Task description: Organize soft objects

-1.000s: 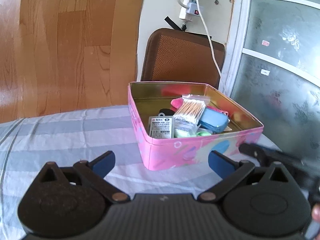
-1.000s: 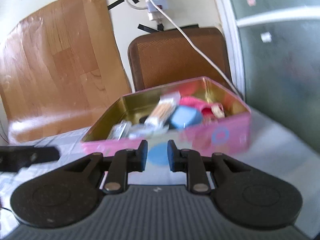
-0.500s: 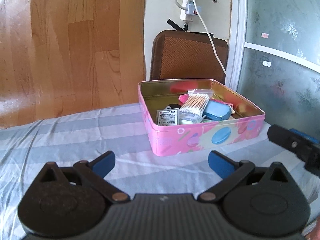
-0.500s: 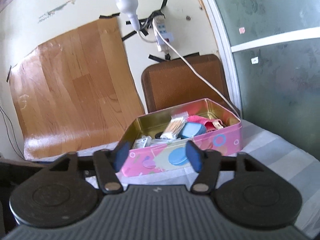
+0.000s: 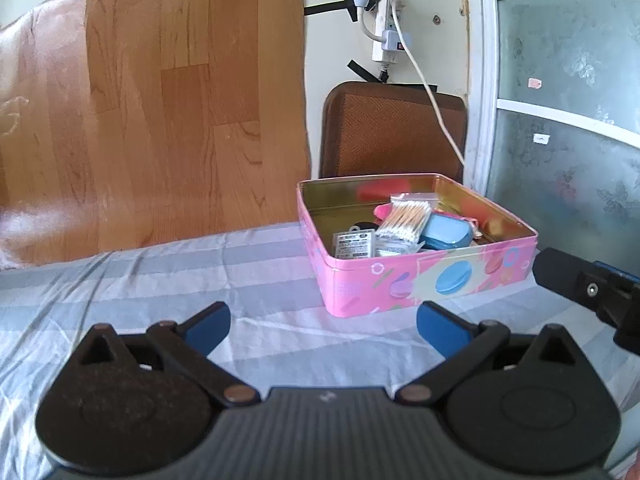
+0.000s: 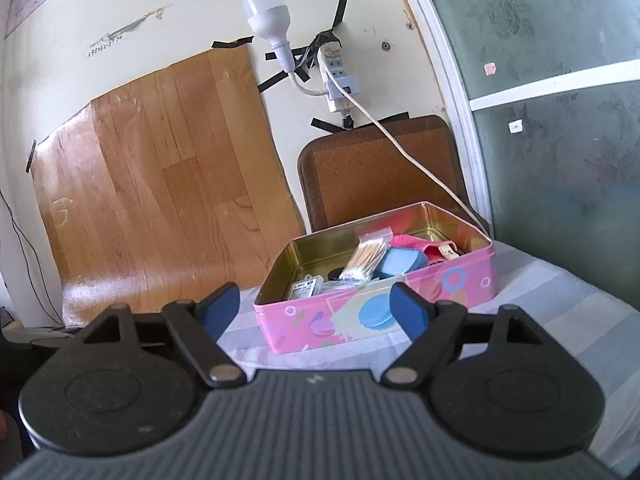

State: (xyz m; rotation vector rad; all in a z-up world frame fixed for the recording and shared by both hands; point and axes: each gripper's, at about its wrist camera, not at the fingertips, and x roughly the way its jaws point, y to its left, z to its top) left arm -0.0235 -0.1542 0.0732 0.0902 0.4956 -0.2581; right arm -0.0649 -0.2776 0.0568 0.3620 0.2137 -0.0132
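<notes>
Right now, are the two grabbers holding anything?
No. The left gripper and right gripper are both open and empty; the right one's jaws have just been opening. The pink tin sits untouched on the bed.

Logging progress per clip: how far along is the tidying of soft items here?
Done: the pink tin already holds the cotton swab bag, blue case, pink cloth and a small packet. In hand: nothing; the left tongs stand open and empty, and the right tongs have just been opening with nothing between them. Left: no loose items show on the striped cloth.
</notes>
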